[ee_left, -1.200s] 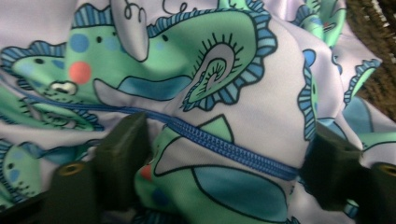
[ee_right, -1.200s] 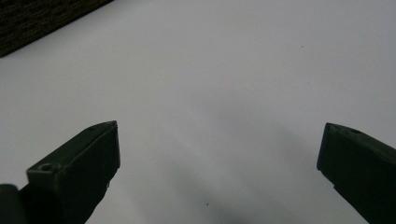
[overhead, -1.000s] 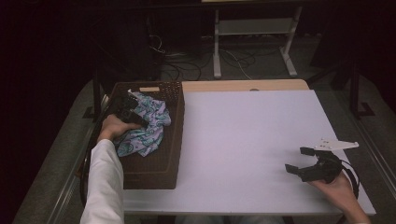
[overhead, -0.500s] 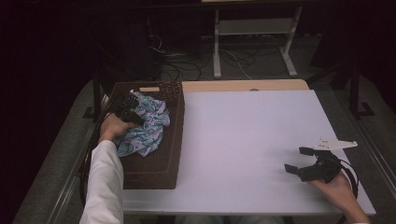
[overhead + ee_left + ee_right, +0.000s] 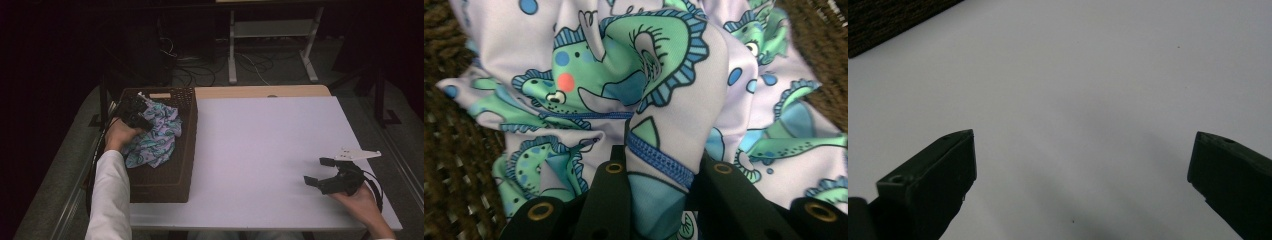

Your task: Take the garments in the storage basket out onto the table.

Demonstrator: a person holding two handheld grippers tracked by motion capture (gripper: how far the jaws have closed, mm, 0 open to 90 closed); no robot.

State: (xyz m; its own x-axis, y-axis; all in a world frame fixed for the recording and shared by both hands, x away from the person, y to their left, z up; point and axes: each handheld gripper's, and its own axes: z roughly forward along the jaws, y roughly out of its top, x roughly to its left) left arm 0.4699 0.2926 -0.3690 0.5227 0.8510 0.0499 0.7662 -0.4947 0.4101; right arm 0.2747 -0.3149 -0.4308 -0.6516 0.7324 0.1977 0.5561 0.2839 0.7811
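White counter lies bare beneath the right claw, which a hand holds low near the counter's near right corner; its jaws stand wide apart with nothing between them, as the right gripper view confirms, where only plain surface and a sliver of dark weave at the top left corner appear past the black tips. Held off to the side like this, it reads as parked and ready, out of the way of the work on the other side. Across the counter, at its left edge, sits a brown woven basket, and a white sleeve reaches up into it. There the left claw is clamped on a fold of patterned cloth, lilac with green and blue cartoon creatures; a blue stitched seam runs right between the jaws, so the grip is on a hem or edge, a sensible place since a doubled edge is less likely to slip than a single loose layer. The cloth itself lies heaped and crumpled inside the basket, towards its far half, with the weave visible around it. My guess is that the pinch is meant for lifting the cloth out. Beyond the counter stand a metal frame and loose cables on a dim floor.
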